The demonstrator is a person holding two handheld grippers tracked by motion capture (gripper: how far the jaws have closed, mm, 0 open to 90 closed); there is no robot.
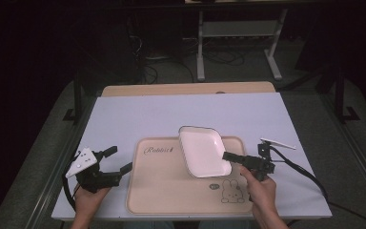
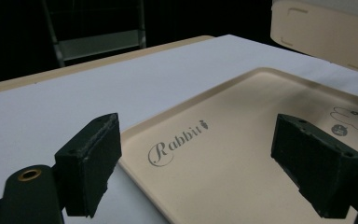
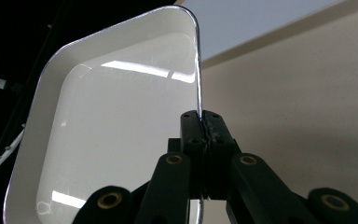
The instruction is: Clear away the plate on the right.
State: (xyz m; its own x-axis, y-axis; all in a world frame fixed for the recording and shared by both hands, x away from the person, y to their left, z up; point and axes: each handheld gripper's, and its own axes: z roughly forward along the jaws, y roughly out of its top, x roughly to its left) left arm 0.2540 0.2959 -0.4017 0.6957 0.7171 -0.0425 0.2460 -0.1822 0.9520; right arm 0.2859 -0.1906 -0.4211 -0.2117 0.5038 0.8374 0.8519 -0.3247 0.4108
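Observation:
A white square plate (image 1: 202, 150) hangs tilted above the beige tray (image 1: 162, 191), which carries the word "Rabbit" and a rabbit drawing. My right gripper (image 1: 229, 157) is shut on the plate's right rim. In the right gripper view the two pads meet on the thin rim of the plate (image 3: 112, 135), with my right gripper (image 3: 204, 126) gripping it edge-on. My left gripper (image 1: 120, 160) stands open at the tray's left edge with nothing between its fingers. In the left gripper view the tray (image 2: 242, 168) lies between the open jaws of my left gripper (image 2: 209, 163), and the plate's underside (image 2: 326, 28) shows at the top right.
The tray lies on a white table sheet (image 1: 138, 119) over a wooden tabletop. A thin white stick (image 1: 278, 143) lies on the sheet right of the tray. Dark floor, cables and a metal frame lie beyond the far edge.

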